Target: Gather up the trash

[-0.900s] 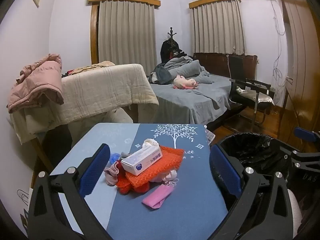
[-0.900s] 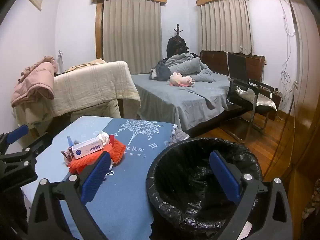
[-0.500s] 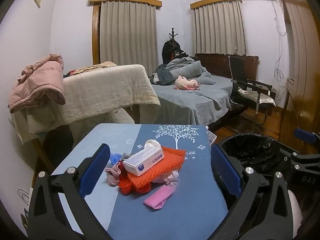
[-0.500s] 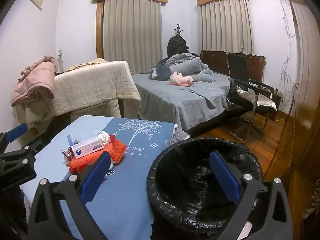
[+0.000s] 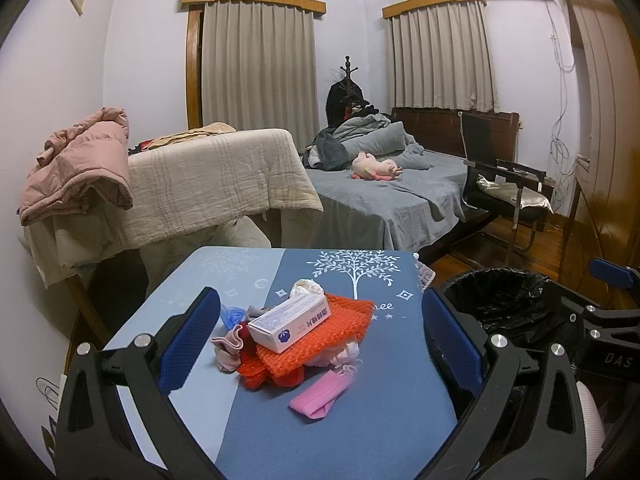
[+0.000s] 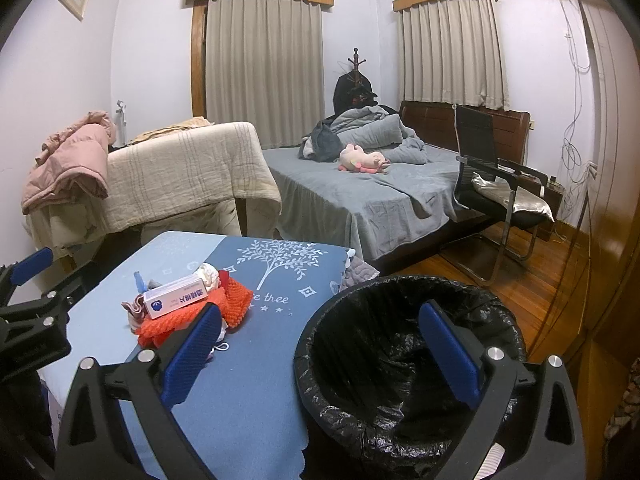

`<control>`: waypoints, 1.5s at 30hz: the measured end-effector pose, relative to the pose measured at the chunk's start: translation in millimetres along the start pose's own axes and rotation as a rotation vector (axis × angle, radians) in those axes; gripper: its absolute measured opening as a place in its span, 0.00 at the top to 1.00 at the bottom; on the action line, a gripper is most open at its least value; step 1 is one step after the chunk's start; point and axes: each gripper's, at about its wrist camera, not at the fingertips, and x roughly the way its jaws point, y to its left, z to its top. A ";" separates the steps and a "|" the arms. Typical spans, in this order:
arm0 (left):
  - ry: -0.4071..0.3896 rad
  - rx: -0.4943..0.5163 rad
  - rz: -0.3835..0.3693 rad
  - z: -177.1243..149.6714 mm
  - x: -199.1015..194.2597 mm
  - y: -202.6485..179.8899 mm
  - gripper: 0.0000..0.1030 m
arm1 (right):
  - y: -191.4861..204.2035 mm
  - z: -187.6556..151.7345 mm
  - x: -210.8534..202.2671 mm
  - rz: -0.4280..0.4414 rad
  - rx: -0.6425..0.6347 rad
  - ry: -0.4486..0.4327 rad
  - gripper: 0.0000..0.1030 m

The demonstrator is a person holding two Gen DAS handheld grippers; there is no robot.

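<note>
A pile of trash sits on the blue-clothed table (image 5: pixel 256 420): a white medicine box (image 5: pixel 289 323) on orange foam netting (image 5: pixel 320 332), crumpled tissue (image 5: pixel 306 288), pinkish scraps (image 5: pixel 228 348) and a pink face mask (image 5: pixel 322 394) in front. My left gripper (image 5: pixel 320 340) hovers open just short of the pile, nothing between its fingers. From the right wrist view the same box (image 6: pixel 176 295) and netting (image 6: pixel 188 316) lie left of a bin lined with a black bag (image 6: pixel 400 360). My right gripper (image 6: pixel 316 352) is open and empty above the bin's near rim.
Beyond the table stand a frame draped with a beige blanket (image 5: pixel 208 184) and pink jacket (image 5: pixel 80 164), a grey bed (image 5: pixel 384 200) with a plush toy, and a black chair (image 5: pixel 504 192) on wooden floor. The bin (image 5: pixel 496 300) stands off the table's right edge.
Both views have shifted very slightly; the trash pile, bin and both open grippers stand as before.
</note>
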 end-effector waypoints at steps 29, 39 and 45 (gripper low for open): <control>0.000 0.000 0.000 0.2 -0.3 -0.9 0.05 | 1.2 -0.3 1.3 0.002 0.002 0.003 0.06; -0.001 -0.001 0.001 -0.1 -0.2 -1.0 0.05 | 4.5 -1.1 4.4 0.003 0.003 0.007 0.06; 0.000 -0.001 0.001 0.0 -0.2 -0.6 0.05 | 3.4 -0.7 3.5 0.003 0.003 0.007 0.06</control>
